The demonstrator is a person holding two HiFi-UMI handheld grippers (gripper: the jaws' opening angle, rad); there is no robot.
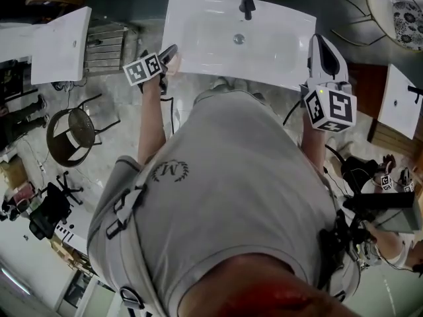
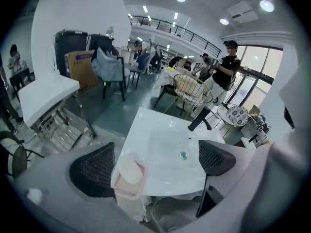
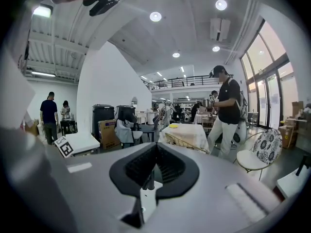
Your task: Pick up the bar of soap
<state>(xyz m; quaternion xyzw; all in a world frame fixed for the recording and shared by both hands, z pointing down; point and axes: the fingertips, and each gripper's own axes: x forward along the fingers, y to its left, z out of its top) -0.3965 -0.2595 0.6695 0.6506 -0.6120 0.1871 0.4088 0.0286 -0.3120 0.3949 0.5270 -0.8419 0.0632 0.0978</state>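
Observation:
A pale bar of soap (image 2: pixel 129 171) lies in a pink dish (image 2: pixel 125 190) on the near left corner of the white sink (image 2: pixel 165 130). My left gripper (image 2: pixel 155 159) points down at that corner with its jaws wide apart; the soap sits just inside the left pad (image 2: pixel 92 171), and nothing is gripped. In the head view the left gripper (image 1: pixel 168 55) hangs over the sink's (image 1: pixel 218 28) left front edge and hides the soap. My right gripper (image 1: pixel 324 53) is held by the sink's right front corner. Its black pads (image 3: pixel 154 166) meet with nothing between them.
A black faucet (image 2: pixel 201 118) and a drain (image 2: pixel 183 155) mark the sink's far side and middle. A white table (image 1: pixel 59 41) and a round chair (image 1: pixel 71 129) stand to the left, a wire chair (image 1: pixel 390 8) at the far right. People stand in the hall beyond.

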